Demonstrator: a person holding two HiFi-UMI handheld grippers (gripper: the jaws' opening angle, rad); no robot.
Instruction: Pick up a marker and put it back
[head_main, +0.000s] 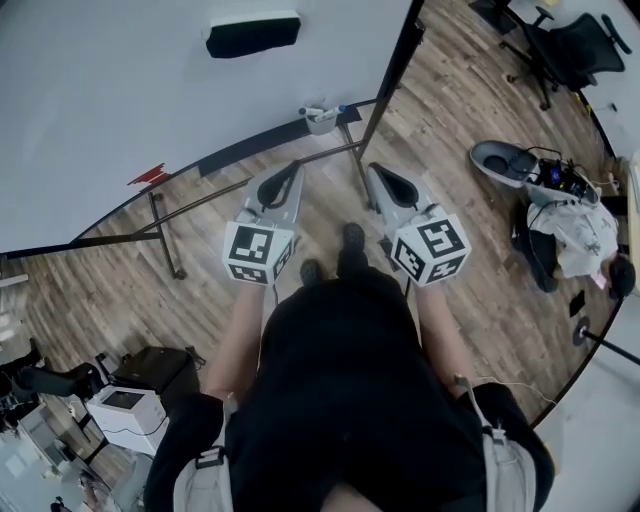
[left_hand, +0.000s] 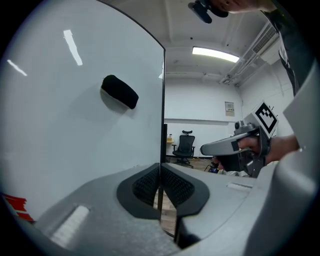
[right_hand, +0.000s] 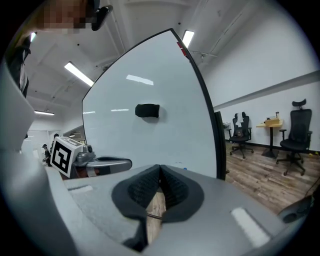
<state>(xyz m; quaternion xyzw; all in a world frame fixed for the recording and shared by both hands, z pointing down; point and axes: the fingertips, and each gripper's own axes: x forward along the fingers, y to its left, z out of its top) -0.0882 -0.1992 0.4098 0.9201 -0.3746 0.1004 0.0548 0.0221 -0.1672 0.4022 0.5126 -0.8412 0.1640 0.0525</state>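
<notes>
A small white holder with markers (head_main: 321, 118) hangs at the lower edge of the whiteboard (head_main: 110, 110), just beyond both grippers. A black eraser (head_main: 252, 33) sticks higher up on the board; it also shows as the eraser (left_hand: 120, 91) and the eraser (right_hand: 147, 110). My left gripper (head_main: 293, 169) points at the board's lower edge, shut and empty, pads meeting (left_hand: 160, 186). Beside it my right gripper (head_main: 379, 171) is held level, shut with nothing between its pads (right_hand: 159, 184). Each gripper sees the other: right gripper (left_hand: 235, 145), left gripper (right_hand: 100, 162).
The whiteboard's stand legs (head_main: 165, 235) spread over the wooden floor. Bags and gear (head_main: 560, 225) lie on the floor at the right, an office chair (head_main: 570, 45) stands far right, and a white printer-like box (head_main: 125, 405) sits lower left. My own shoes (head_main: 350, 240) are just behind the grippers.
</notes>
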